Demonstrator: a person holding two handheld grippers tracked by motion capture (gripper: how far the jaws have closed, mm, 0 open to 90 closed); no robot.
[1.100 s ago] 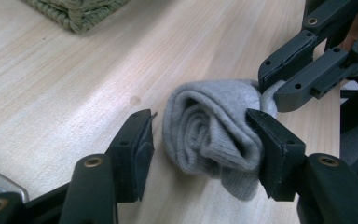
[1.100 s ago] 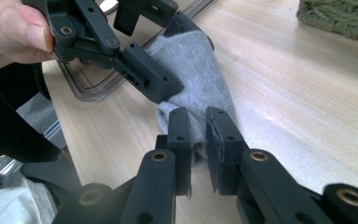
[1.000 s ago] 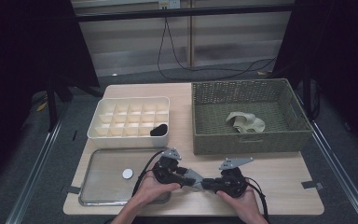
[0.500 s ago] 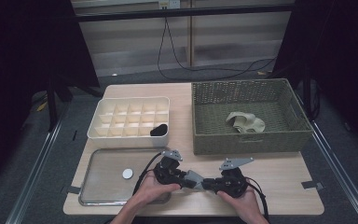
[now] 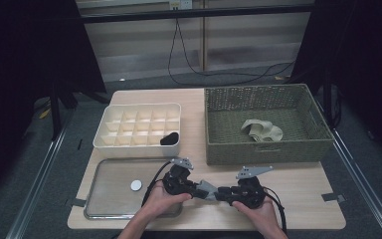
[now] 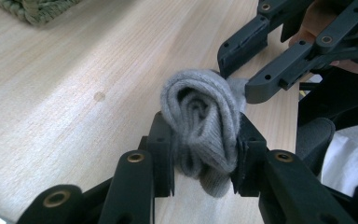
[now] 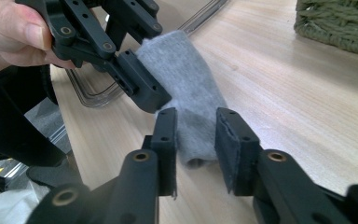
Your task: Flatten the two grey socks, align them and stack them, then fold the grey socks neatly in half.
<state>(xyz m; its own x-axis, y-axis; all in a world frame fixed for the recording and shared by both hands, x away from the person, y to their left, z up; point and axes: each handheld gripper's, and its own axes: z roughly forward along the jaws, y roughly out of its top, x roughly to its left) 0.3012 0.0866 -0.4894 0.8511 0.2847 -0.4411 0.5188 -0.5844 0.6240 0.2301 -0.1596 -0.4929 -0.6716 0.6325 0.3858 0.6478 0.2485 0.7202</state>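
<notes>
Left gripper (image 6: 200, 154): jaws closed onto the rolled grey sock (image 6: 200, 121), which bulges between the pads at centre frame of the left gripper view; they have just been closing, with the sock between them. Grip looks firm, on the thick folded end.

Right gripper (image 7: 193, 140): jaws have just been opening and now stand narrow but apart, 1 pad on each side of the sock's far end (image 7: 186, 93); a gap shows on the right side, so I judge it no longer clamped. In the high view both grippers meet at lower centre, left (image 5: 191, 188) and right (image 5: 221, 193), the sock a small grey wedge between them (image 5: 206, 189), just above the wooden table (image 5: 298, 179).

Step in hand, as I read it: passing the roll to 1 gripper. To do it well, keep the left clamp steady and back the right straight off, so no pad snags the knit and unrolls it.

Outward: metal tray (image 5: 104, 204) at lower left, divided white box (image 5: 129, 124) above it, woven basket (image 5: 308, 144) at right with a beige cloth (image 5: 261, 130) inside.
</notes>
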